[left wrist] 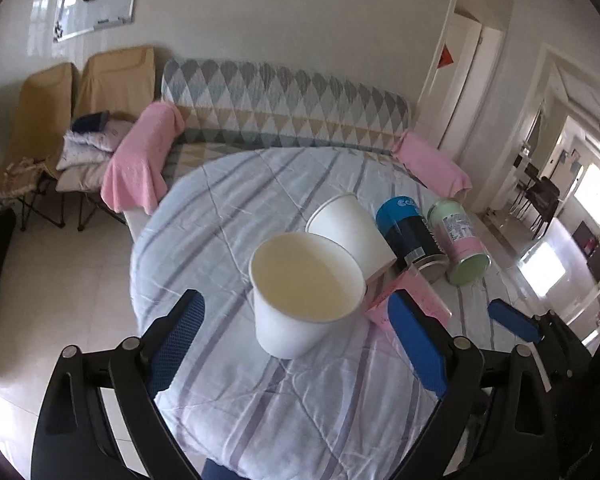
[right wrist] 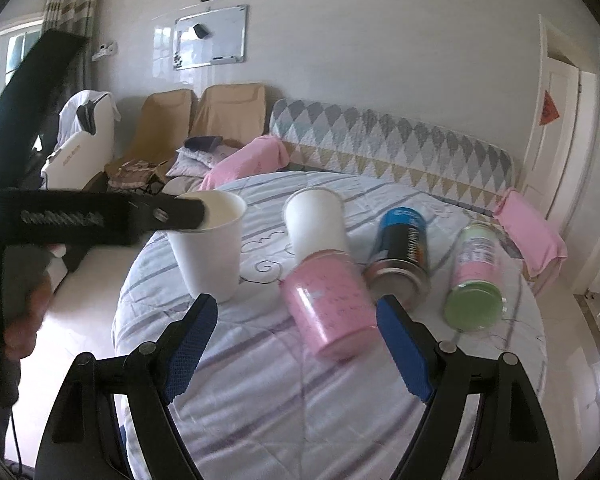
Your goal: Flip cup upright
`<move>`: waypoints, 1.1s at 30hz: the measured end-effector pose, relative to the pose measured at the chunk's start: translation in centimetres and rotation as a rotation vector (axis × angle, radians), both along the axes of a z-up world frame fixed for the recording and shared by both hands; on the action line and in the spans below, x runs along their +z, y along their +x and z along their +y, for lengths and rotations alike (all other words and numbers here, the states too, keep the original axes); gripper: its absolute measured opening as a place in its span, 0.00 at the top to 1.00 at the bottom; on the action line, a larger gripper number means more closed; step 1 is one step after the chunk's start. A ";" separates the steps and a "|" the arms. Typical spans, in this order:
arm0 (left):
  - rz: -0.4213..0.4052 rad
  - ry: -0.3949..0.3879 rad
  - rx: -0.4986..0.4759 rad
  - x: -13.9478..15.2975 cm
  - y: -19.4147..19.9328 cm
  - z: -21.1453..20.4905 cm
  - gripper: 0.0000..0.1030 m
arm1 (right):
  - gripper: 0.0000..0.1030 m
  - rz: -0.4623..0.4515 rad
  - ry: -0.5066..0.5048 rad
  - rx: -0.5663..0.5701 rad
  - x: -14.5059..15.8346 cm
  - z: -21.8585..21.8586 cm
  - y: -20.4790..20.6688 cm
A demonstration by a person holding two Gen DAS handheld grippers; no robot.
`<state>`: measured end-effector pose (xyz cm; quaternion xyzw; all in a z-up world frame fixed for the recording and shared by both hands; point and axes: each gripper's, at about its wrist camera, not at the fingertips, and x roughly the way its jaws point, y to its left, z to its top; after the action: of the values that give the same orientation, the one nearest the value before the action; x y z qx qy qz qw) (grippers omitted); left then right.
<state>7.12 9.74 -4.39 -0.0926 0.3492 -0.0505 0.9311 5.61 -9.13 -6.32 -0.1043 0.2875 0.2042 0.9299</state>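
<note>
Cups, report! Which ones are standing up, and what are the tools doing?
Both tools open. One white cup upright. Second white cup, pink cup lying down.

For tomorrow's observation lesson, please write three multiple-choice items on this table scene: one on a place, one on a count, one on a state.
1. The upright white cup stands where?
A. left of the other containers
B. between the cans
C. on the sofa

2. How many containers lie on their sides?
A. two
B. four
C. six

3. The right gripper is:
A. shut on a can
B. open
C. shut on the cup

Answers:
1 A: it is leftmost.
2 B: white cup, pink cup, blue-black can, green-pink can.
3 B: fingers spread, gripping nothing.
</note>
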 end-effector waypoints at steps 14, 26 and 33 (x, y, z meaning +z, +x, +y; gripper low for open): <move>-0.147 0.199 0.068 3.2 -6.3 -5.5 0.03 | 0.19 -0.067 0.100 -0.187 4.2 -5.0 -3.3; -0.197 0.232 0.064 4.4 -8.9 -7.5 0.00 | 0.19 -0.123 0.178 -0.258 6.4 -7.3 -5.2; -0.195 0.232 0.061 4.5 -9.2 -7.7 0.00 | 0.19 -0.122 0.179 -0.254 6.4 -7.2 -5.4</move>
<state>-2.08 2.03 0.10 0.0105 0.2578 0.0098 0.9661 0.24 -16.37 0.10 0.0038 0.2220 0.1029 0.9696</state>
